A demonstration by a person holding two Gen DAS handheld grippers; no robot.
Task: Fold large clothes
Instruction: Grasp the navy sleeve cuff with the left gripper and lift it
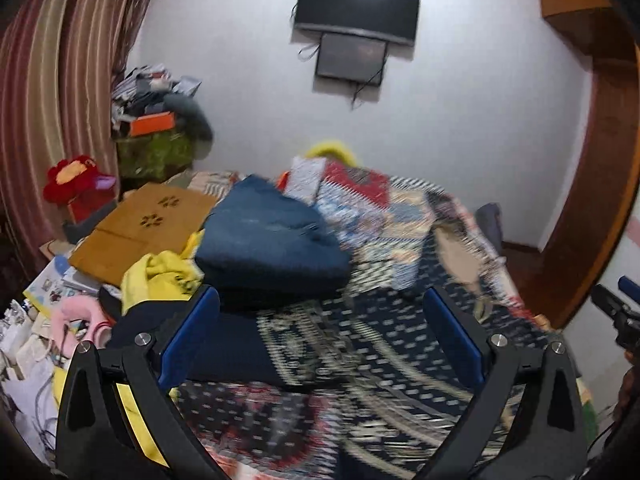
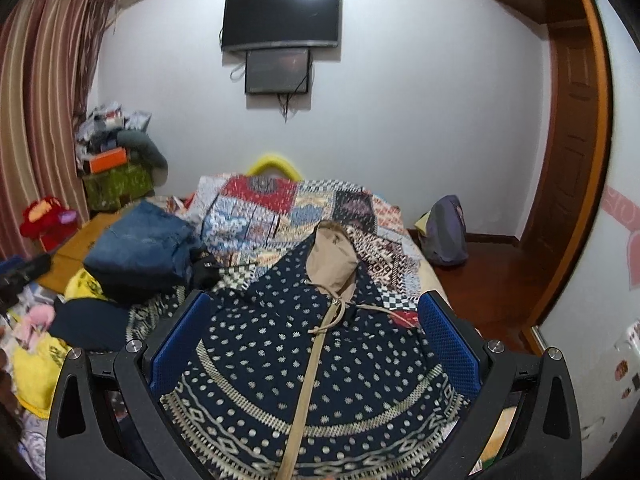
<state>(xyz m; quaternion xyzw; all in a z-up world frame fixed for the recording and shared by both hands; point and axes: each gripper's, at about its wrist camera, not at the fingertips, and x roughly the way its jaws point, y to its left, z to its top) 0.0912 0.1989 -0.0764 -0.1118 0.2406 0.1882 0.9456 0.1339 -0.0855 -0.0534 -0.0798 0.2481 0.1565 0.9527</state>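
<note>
Both my grippers, left (image 1: 320, 332) and right (image 2: 314, 336), hang spread wide, empty. The garment (image 2: 280, 360) (navy, white dots, tan hood) lies flat just beneath and ahead of them.

Navy garment (image 2: 320, 360) matt printed cloth; door (image 2: 576, 140) glossy wood; TV (image 2: 280, 16) glossy.

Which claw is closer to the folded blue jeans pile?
Left. The left gripper sits just below the folded blue jeans pile; the right gripper hovers farther right, over the navy dotted dress.
</note>
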